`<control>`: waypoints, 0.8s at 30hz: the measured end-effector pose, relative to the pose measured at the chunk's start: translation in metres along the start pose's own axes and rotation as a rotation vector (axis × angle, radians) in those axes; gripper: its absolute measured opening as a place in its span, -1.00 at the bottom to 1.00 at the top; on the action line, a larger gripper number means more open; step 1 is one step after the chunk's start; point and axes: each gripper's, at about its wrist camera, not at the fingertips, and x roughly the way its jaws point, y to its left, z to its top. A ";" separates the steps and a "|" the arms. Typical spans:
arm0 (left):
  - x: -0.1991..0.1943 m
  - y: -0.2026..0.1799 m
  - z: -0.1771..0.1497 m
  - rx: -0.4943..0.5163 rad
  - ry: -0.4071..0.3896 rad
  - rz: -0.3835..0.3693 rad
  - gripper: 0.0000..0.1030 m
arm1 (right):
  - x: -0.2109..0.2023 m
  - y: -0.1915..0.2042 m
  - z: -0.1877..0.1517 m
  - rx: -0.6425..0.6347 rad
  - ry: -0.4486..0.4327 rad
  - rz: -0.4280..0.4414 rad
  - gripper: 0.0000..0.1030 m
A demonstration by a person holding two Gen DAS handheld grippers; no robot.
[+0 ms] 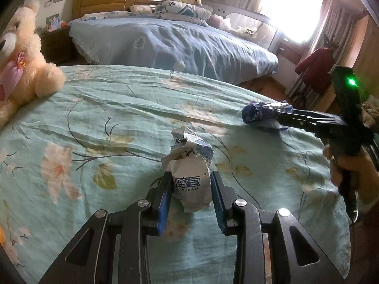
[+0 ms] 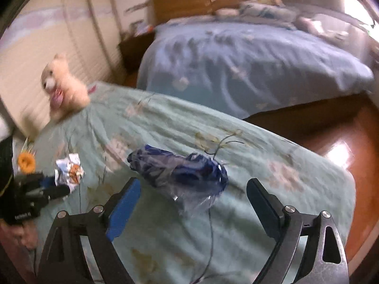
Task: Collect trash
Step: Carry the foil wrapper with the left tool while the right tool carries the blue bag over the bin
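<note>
In the left wrist view the left tongs (image 1: 190, 193) are closed on a white wrapper (image 1: 189, 172) above the green bed (image 1: 118, 108). In the right wrist view, which is blurred, the right tongs (image 2: 193, 203) are wide open, and a blue wrapper (image 2: 180, 168) lies on the bed between the fingers, gripped by neither.

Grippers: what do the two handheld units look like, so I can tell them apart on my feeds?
Both look alike: black metal linkage arms with silver round pivot bolts, ending in flat fingers faced with blue ribbed pads. Seen from the left wrist view, the right gripper has a black pistol-style body with a glowing green light on top. In the right wrist view, the left gripper shows small white lettering on its body, too blurred to read.
</note>
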 end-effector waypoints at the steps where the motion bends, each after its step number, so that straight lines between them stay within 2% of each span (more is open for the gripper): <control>1: 0.000 0.000 0.000 -0.001 0.000 0.000 -0.39 | 0.004 0.001 0.002 -0.019 0.013 0.026 0.78; 2: 0.001 0.000 0.000 -0.001 0.000 0.002 -0.39 | 0.008 0.004 0.004 -0.039 0.023 0.039 0.76; 4: 0.001 -0.002 0.000 0.005 0.000 0.009 -0.39 | 0.015 0.012 0.006 -0.077 0.032 0.002 0.71; 5: 0.001 -0.003 0.000 0.007 0.000 0.012 -0.39 | 0.019 0.016 0.005 -0.081 0.031 -0.022 0.59; 10: 0.001 -0.007 0.000 0.004 0.000 0.019 -0.40 | 0.007 0.016 -0.005 0.024 -0.016 -0.031 0.36; 18: -0.014 -0.041 -0.012 0.045 -0.005 -0.055 -0.40 | -0.054 0.034 -0.063 0.204 -0.105 -0.091 0.33; 24: -0.025 -0.078 -0.025 0.110 0.002 -0.116 -0.40 | -0.101 0.031 -0.117 0.395 -0.175 -0.195 0.33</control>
